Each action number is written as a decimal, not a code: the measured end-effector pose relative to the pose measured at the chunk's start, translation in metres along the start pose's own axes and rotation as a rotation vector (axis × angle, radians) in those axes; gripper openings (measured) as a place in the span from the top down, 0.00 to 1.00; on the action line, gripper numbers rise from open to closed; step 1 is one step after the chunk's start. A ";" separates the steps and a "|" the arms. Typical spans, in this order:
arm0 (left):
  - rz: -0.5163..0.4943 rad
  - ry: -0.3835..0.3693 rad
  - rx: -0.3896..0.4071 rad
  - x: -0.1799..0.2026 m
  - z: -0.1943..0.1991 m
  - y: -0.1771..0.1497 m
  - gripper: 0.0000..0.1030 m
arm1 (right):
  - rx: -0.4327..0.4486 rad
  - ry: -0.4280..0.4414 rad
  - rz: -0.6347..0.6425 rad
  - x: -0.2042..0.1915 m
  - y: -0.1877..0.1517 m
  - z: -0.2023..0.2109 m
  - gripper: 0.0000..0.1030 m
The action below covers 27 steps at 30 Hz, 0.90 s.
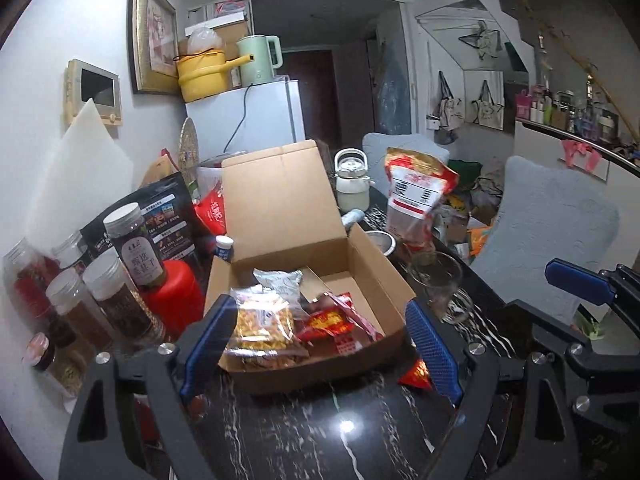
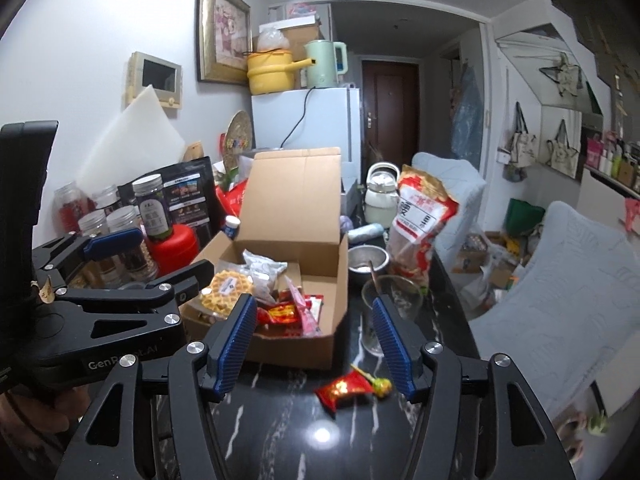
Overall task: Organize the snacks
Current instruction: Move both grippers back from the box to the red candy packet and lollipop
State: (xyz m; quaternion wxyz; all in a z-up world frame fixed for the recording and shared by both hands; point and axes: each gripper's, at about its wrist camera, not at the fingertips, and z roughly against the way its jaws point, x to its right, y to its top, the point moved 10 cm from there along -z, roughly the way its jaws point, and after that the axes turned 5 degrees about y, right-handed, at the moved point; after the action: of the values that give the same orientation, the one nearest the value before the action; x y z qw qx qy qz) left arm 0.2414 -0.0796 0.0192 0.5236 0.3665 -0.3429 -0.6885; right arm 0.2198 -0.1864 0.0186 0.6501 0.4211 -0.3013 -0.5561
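An open cardboard box (image 1: 372, 264) (image 2: 320, 280) stands on the black marble table with its lid up. Inside lie a clear waffle packet (image 1: 262, 320) (image 2: 226, 288), a silver packet (image 1: 280, 280) (image 2: 262, 266) and red snack packets (image 1: 332, 324) (image 2: 286, 314). A small red packet (image 2: 340, 390) (image 1: 416, 374) and a lollipop (image 2: 378, 384) lie on the table in front of the box. My left gripper (image 1: 320, 352) is open and empty, just before the box's front wall. My right gripper (image 2: 316, 344) is open and empty, above the small red packet.
Several lidded jars (image 1: 132, 248) and a red canister (image 1: 172, 296) stand left of the box. A glass (image 2: 390, 304), a metal bowl (image 2: 366, 262), a tall red-and-white bag (image 2: 420, 224) and a white kettle (image 2: 380, 196) stand to the right. Grey chairs (image 2: 560, 280) flank the table's right edge.
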 end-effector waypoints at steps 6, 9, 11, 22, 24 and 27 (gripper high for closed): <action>-0.012 -0.032 -0.026 0.013 0.009 -0.018 0.16 | 0.005 -0.022 -0.002 0.004 -0.017 0.024 0.39; -0.008 -0.068 -0.047 0.022 0.010 -0.026 0.16 | -0.004 -0.032 -0.011 0.008 -0.025 0.028 0.39; -0.015 -0.080 -0.063 0.028 0.009 -0.033 0.16 | -0.010 -0.037 -0.018 0.010 -0.030 0.030 0.39; -0.058 -0.165 -0.142 0.060 -0.015 -0.064 0.16 | -0.094 -0.049 -0.093 0.035 -0.072 0.013 0.39; -0.064 -0.181 -0.158 0.066 -0.021 -0.069 0.16 | -0.118 -0.042 -0.092 0.041 -0.081 0.005 0.39; -0.074 -0.180 -0.180 0.072 -0.033 -0.076 0.16 | -0.149 -0.052 -0.099 0.053 -0.093 -0.005 0.39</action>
State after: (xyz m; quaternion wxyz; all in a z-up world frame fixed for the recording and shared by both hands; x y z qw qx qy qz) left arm 0.2208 -0.1361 -0.0724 0.4959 0.2669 -0.3116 -0.7654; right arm 0.1913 -0.2400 -0.0695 0.6434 0.3714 -0.2548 -0.6190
